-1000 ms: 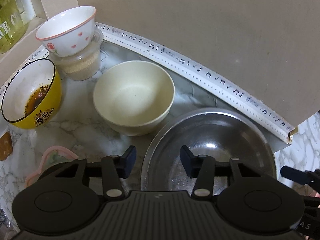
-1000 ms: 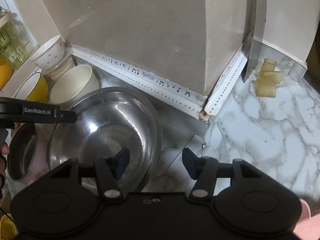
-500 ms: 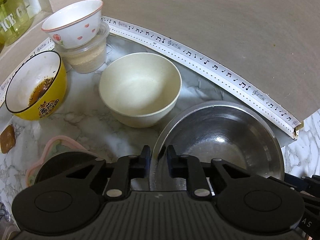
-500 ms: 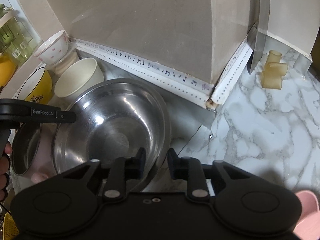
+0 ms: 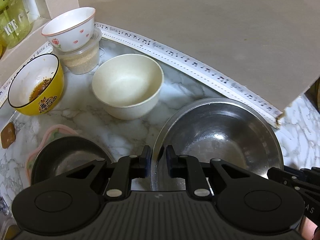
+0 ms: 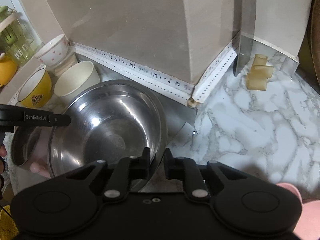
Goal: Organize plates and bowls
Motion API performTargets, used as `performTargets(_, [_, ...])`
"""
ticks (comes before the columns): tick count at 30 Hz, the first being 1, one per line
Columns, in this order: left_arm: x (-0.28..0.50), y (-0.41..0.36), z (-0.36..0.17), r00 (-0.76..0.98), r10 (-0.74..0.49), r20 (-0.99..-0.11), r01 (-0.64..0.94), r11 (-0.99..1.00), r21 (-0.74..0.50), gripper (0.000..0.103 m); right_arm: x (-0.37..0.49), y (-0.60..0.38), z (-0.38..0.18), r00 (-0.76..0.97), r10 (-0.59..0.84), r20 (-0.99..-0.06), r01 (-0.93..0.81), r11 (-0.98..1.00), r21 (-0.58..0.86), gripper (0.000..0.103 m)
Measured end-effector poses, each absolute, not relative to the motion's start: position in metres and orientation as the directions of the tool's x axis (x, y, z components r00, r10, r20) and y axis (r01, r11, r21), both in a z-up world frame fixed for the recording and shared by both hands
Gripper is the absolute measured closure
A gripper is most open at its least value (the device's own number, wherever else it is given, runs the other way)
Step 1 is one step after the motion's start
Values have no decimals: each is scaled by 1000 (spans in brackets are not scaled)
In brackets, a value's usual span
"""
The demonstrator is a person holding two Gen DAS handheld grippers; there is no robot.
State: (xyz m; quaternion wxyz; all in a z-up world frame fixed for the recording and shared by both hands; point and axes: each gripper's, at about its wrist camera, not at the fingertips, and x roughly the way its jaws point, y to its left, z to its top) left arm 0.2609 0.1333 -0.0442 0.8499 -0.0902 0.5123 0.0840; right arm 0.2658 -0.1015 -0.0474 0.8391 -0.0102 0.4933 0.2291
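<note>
Now both the left gripper (image 5: 157, 160) and right gripper (image 6: 156, 163), just closed, pinch opposite rims of the wide stainless-steel bowl (image 6: 112, 120) on the marble counter (image 6: 250, 124), and such thin, slick pinches could let it slip and tip against the cream bowl (image 5: 128, 86).

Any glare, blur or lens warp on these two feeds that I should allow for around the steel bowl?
Left wrist view: sharp; a small glare spot inside the steel bowl; the fisheye bows the music-note trim strip into an arc. Right wrist view: softer, streaky highlights across the bowl's wall, the hanging cleaver blade slightly smeared, and dark vignetting in the corners.
</note>
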Motion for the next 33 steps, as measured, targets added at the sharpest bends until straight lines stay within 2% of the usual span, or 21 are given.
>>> performTargets(11, [219, 107, -11, 502, 71, -862, -212, 976, -43, 87, 239, -124, -16, 423, 393, -816, -414, 885, 212, 89])
performTargets(18, [182, 97, 6, 519, 44, -854, -184, 981, -61, 87, 222, -138, -3, 410, 416, -812, -429, 873, 231, 90])
performTargets(33, [97, 109, -7, 480, 38, -876, -269, 957, -106, 87, 177, -126, 5, 345, 455, -821, -530, 816, 230, 92])
